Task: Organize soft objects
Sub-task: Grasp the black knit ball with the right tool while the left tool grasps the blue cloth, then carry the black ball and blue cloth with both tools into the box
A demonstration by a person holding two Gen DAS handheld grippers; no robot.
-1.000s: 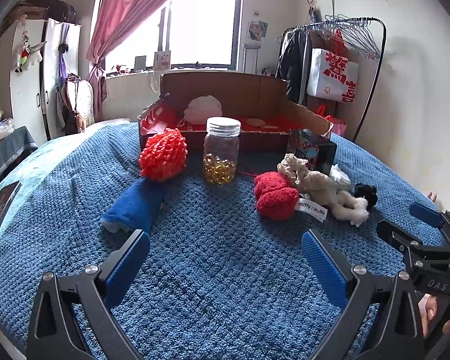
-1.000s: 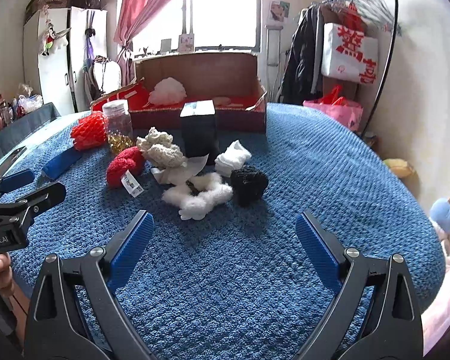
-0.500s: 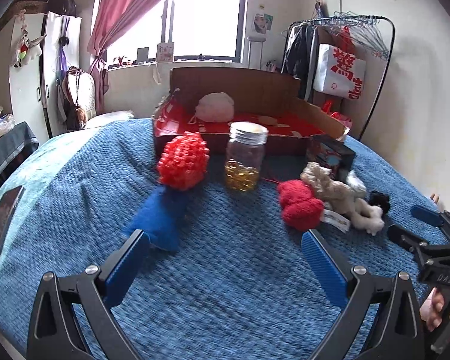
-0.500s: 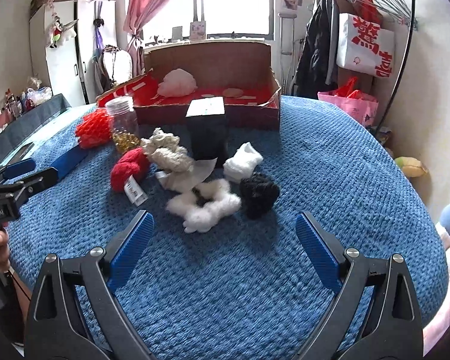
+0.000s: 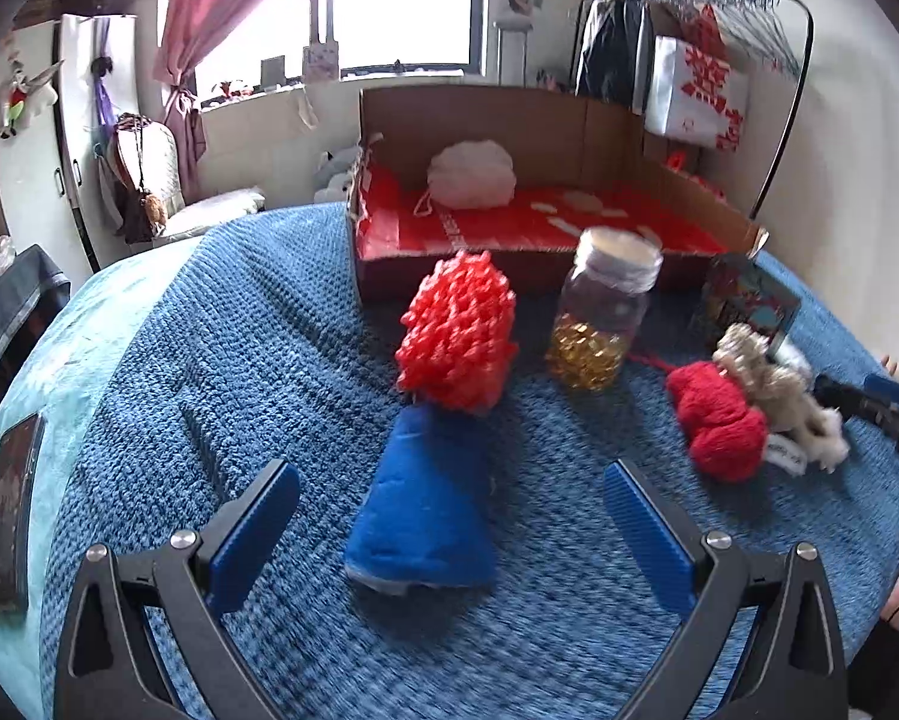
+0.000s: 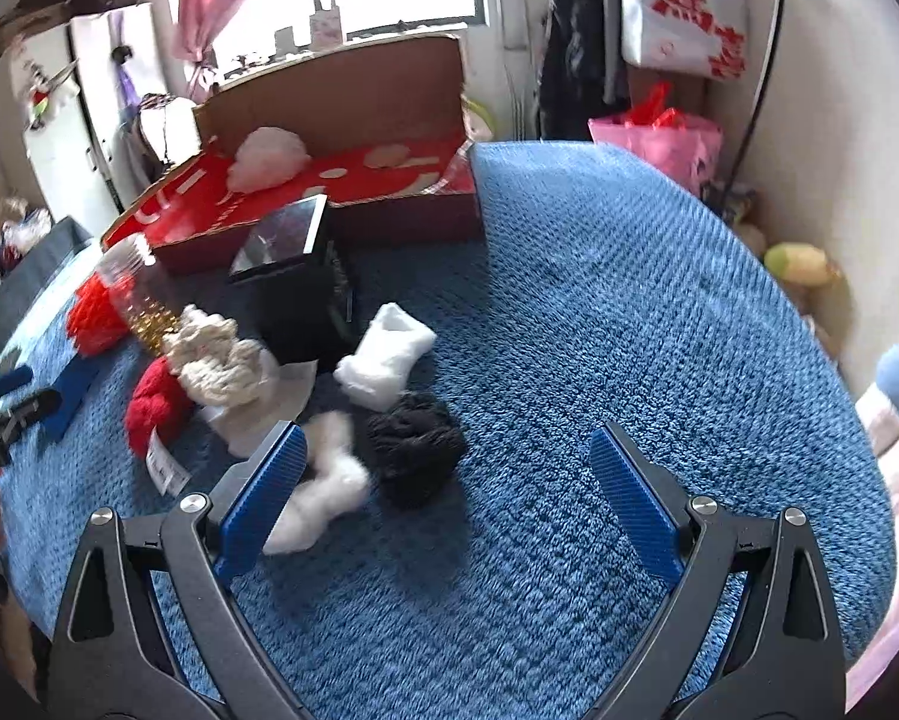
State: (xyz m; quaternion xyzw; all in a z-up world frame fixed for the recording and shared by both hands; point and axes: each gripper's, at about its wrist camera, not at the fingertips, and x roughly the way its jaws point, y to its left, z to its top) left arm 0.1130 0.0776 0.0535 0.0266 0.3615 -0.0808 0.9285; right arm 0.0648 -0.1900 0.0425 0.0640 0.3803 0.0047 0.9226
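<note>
Right now the blue felt cone-shaped pouch lies on the blue knitted bedspread, squarely between the spread fingers of the left tool, which is empty with its jaws wide apart. It looks like the reaching step: nothing is gripped yet, and this pouch seems the first pick. The next move would call for easing the tool down and forward so the pads bracket the pouch's wide near end, then closing gently, since felt will squash.

Just beyond it, touching its tip, stands one bright red knitted ball. To the right lie one dark red yarn bundle and one cream crocheted piece against it. By the right tool, likewise open and holding nothing, I count one black yarn pom between the fingers, one fluffy white piece partly behind its left finger, and one white folded cloth just past them.

Hard things: one glass jar of golden beads and one black box. At the far side sits one open cardboard box with a red lining, one white fluffy ball already in it.
</note>
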